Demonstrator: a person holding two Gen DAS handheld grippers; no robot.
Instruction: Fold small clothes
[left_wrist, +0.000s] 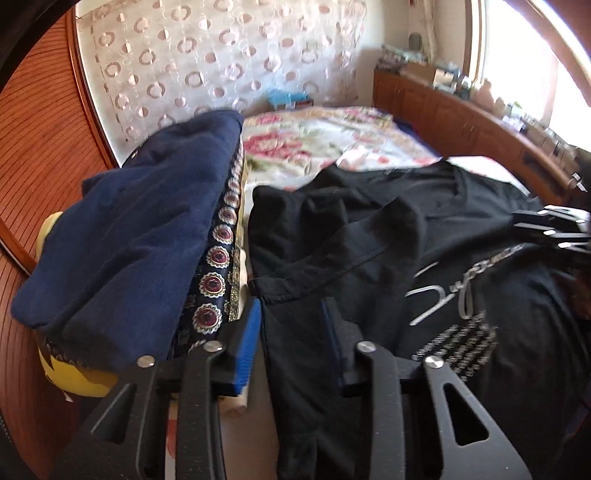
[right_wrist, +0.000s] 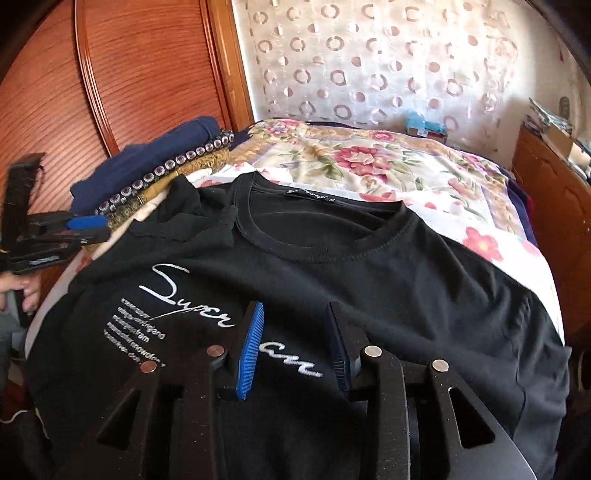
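Two grippers: black hinged frames with ribbed blue pads, silver and copper rivets at the pivots.
Left gripper: jaws part-way apart, a fold of the black T-shirt's side lying between the pads; whether the pads press it cannot be told.
Right gripper: jaws part-way apart above the printed chest, nothing gripped.
Black T-shirt: soft matte knit, lying face up on the bed, ribbed round collar toward the headboard end, white script lettering and small lines of print on the chest; one sleeve bunched and folded inward by the left gripper.
Folded pile: navy cloth on top, a band of round medallion trim and gold brocade along its edge, just beside the shirt; something yellow beneath.
Bed: floral quilt, cream with pink and red blossoms.
Headboard: reddish wood, fine horizontal ribbing, curved moulding.
Wall: pale covering with ring pattern.
Sideboard: wooden, cluttered top, bright window above.
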